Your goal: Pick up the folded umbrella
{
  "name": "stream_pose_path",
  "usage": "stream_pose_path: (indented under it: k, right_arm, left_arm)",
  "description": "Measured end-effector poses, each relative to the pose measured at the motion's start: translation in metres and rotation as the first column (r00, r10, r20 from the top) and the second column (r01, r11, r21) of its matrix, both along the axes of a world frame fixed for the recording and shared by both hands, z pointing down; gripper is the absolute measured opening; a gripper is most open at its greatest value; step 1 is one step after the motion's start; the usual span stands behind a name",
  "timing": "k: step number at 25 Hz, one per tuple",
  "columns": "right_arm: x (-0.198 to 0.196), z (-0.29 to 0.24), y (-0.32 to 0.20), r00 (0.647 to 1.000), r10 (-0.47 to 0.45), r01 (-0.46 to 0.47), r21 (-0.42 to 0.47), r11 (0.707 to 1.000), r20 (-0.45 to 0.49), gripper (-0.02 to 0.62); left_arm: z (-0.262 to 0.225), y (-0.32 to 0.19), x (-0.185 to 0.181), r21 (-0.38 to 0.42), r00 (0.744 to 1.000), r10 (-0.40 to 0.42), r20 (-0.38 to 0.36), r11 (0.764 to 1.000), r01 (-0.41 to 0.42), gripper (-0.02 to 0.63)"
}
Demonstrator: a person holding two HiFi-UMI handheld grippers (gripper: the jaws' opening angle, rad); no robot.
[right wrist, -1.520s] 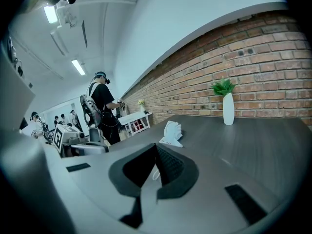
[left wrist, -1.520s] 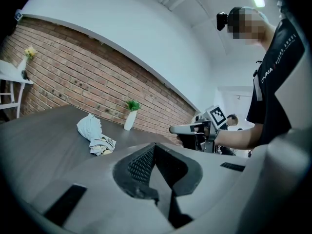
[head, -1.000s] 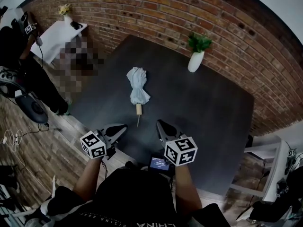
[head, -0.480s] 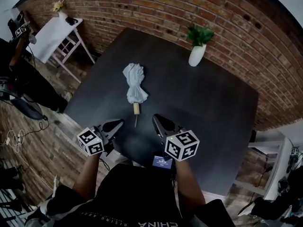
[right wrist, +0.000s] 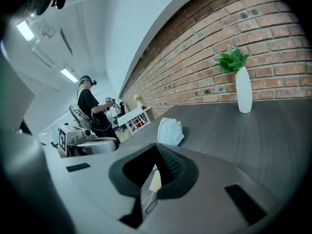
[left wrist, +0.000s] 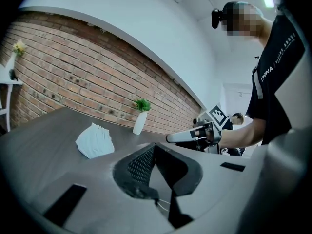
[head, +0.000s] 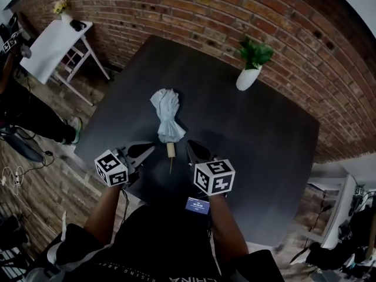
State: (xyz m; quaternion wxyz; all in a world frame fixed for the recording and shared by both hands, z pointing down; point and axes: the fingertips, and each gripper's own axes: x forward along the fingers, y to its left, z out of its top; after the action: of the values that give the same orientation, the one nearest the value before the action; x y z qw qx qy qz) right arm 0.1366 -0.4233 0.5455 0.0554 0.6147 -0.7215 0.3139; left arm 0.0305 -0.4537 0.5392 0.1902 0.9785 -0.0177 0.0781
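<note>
Folded umbrella [head: 167, 115]: lies flat on the dark table [head: 252, 151], toward its near-left side, long axis pointing away from the person. Pale blue-grey fabric in loose crumpled folds, bunched at the far end and flaring again just above the handle. Ends nearest the person in a short light wooden handle [head: 171, 150], with a thin dark cord trailing off it toward the table edge. Left gripper [head: 149, 149]: sits just left of the handle, tip aimed toward it, apart from it in the head view. Jaws together in the left gripper view, meeting at the tip, nothing between them. Same view shows the fabric bundle ahead and to the left on the tabletop. Right gripper [head: 189, 145]: sits just right of the handle, mirroring the left one. Jaws closed tight, gripping nothing. Right gripper view shows the cream handle and its looped cord through the gap behind the closed tips, lying below the jaws rather than clamped by them. Contact between right gripper and handle: cannot tell. Further back on the table, well apart from the umbrella: white vase [head: 247, 79] with a green plant, close to the brick wall [head: 194, 10].
</note>
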Motion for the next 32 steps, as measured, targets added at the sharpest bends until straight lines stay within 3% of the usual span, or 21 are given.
stream_pose_path:
  k: [7, 15, 20, 32]
  right_arm:
    - [-0.014, 0.028, -0.057, 0.999, -0.036, 0.037, -0.079, 0.996, 0.021, 0.012]
    - [-0.017, 0.072, -0.106, 0.998, -0.018, 0.031, -0.212, 0.977, 0.061, 0.233]
    - [-0.016, 0.101, -0.129, 1.000, -0.002, 0.004, -0.297, 0.955, 0.008, 0.308]
    - [-0.036, 0.149, -0.153, 0.988, -0.064, -0.009, -0.468, 0.884, -0.139, 0.308]
  left_arm:
    - [0.010, -0.037, 0.007, -0.035, 0.999, 0.008, -0.032, 0.999, -0.009, 0.003]
    - [0.021, -0.071, 0.006, -0.065, 0.998, -0.005, -0.055, 0.998, 0.001, 0.003]
    - [0.028, -0.087, 0.004, -0.080, 0.998, -0.017, -0.061, 0.997, 0.012, 0.003]
    - [0.046, -0.108, -0.014, -0.126, 0.997, -0.061, -0.057, 0.991, 0.054, 0.003]
